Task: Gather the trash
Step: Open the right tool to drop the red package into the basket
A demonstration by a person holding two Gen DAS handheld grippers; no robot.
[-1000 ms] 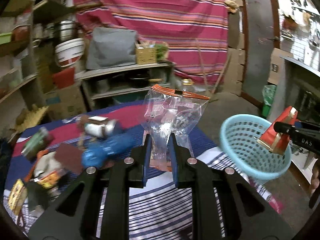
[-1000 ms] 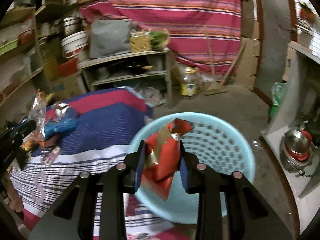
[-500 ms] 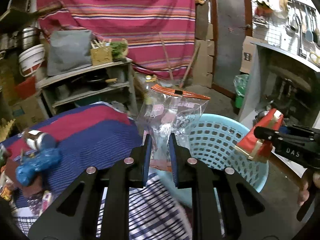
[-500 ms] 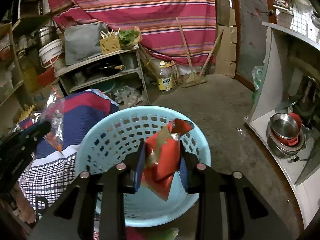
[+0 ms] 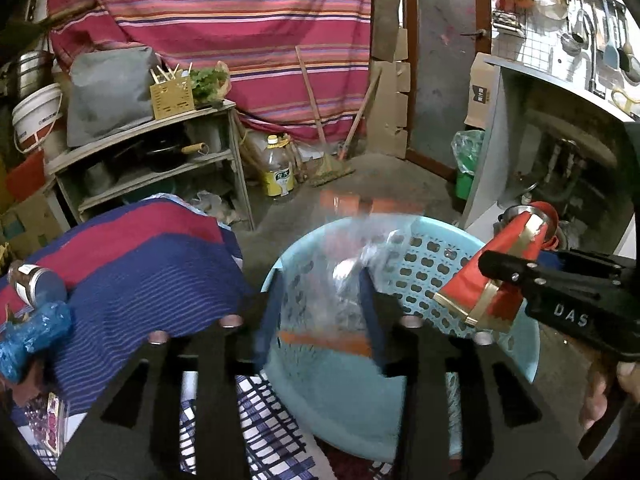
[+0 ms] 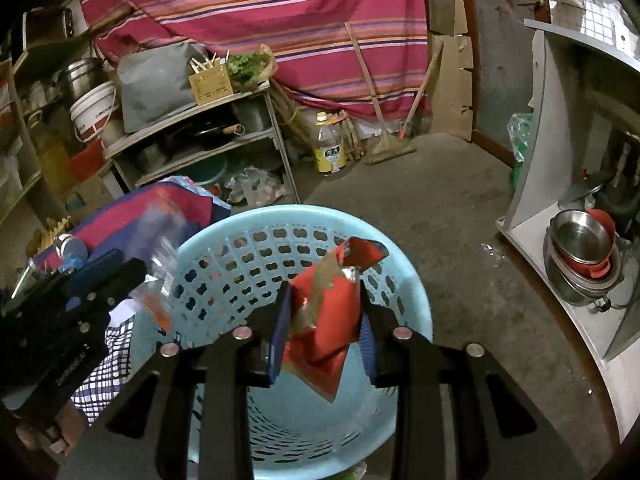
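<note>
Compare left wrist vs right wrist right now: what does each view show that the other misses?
Left wrist only: the wall rack of utensils top right, and a person's fingers under the right claw.

Right wrist only: the left claw from the side, its jaws just opening, with the blurred clear bag beside it.

Both: the blue basket, the red wrapper clamped in the right claw, the striped curtain, the oil bottle.

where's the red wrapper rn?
Red wrapper is clamped in the right gripper, above the blue basket; the left wrist view shows it at right.
</note>
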